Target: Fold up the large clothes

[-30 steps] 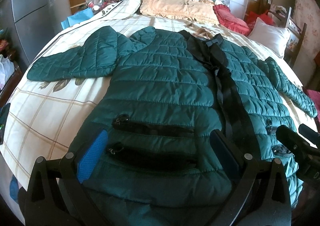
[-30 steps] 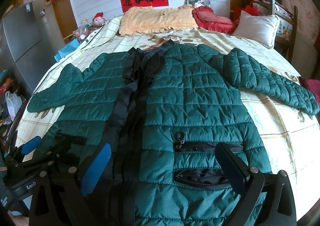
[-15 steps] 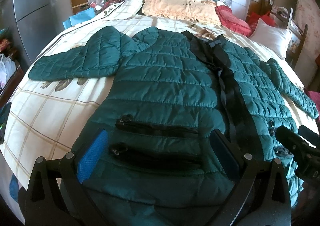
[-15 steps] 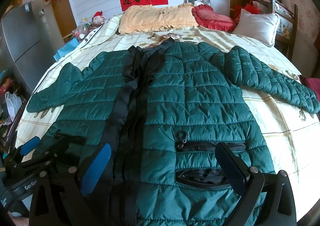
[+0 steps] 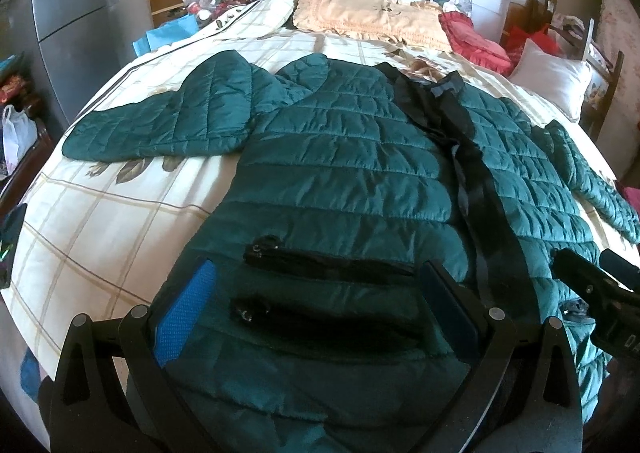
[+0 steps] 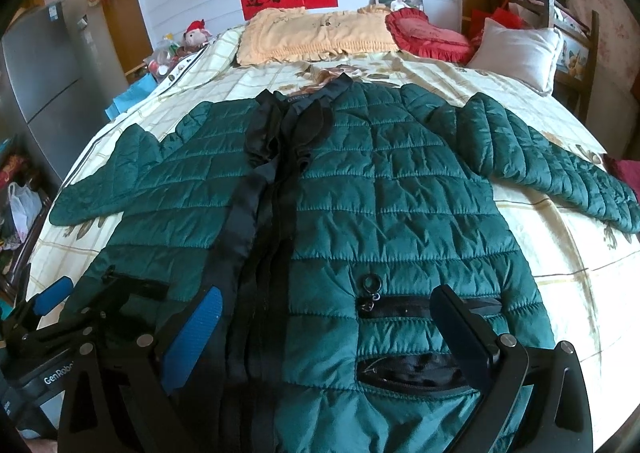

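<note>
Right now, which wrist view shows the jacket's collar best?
The right wrist view: the collar faces the camera near mid-frame, both dark flaps and the neck label visible. The left wrist view shows the collar off to the right and at a slant, so the flaps overlap and the label cannot be made out.

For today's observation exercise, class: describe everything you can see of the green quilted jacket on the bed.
The green quilted jacket lies flat, front up, on the checked bedspread, collar toward the pillows. Its puffy fabric looks shiny and slightly wrinkled. A black placket runs down the middle. Both sleeves spread outward. Each front panel has two black zip pockets near the hem; the lowest right one gapes open. The left tongs and right tongs are open, one over each side of the hem.
</note>
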{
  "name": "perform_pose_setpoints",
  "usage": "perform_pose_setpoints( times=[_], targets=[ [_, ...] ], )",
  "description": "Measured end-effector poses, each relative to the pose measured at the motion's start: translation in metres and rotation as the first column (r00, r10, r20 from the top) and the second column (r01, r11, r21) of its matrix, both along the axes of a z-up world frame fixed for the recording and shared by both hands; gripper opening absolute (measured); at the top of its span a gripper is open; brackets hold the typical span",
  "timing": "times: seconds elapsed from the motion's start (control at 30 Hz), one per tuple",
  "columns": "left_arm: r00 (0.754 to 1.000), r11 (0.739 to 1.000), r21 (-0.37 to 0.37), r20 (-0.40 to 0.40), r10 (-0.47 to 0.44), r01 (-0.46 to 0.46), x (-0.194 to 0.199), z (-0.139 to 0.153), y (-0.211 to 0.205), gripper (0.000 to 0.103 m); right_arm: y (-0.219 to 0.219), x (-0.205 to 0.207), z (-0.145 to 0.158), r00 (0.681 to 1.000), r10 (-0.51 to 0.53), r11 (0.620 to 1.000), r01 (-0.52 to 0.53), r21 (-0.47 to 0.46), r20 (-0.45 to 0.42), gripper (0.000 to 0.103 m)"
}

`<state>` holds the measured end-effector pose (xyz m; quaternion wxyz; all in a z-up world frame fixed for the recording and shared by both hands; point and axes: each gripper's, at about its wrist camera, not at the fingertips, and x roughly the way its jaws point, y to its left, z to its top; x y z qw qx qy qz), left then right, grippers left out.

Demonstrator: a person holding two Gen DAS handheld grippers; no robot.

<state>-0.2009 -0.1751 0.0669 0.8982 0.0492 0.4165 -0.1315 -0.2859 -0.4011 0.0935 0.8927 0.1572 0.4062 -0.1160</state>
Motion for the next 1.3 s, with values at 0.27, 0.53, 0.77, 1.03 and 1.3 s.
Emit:
perform_pose_setpoints(
  times=[0.27, 0.53, 0.77, 1.03, 1.3],
  targets=[
    [1.000, 1.000, 0.011, -0.002, 0.009, -0.009, 0.004, -0.003, 0.003, 0.102, 0.002, 0.008, 0.000, 1.000, 0.010, 1.000, -0.010, -0.013, -0.002, 0.103],
    [1.000, 1.000, 0.010, -0.005, 0.020, -0.020, 0.007, -0.005, 0.006, 0.102, 0.006, 0.015, -0.001, 1.000, 0.019, 1.000, -0.019, -0.014, -0.004, 0.103],
    [1.000, 1.000, 0.013, -0.007, 0.024, -0.024, 0.010, -0.008, 0.008, 0.102, 0.006, 0.017, -0.003, 1.000, 0.018, 1.000, -0.019, -0.018, -0.013, 0.103],
    [1.000, 1.000, 0.010, -0.007, 0.026, -0.026, 0.011, -0.009, 0.008, 0.102, 0.006, 0.018, -0.005, 1.000, 0.019, 1.000, -0.020, -0.020, -0.019, 0.103],
    [0.999, 0.999, -0.002, -0.017, 0.033, -0.033, 0.019, -0.007, 0.015, 0.102, 0.006, 0.024, -0.010, 0.999, 0.023, 1.000, -0.023, -0.010, -0.029, 0.103]
  ],
)
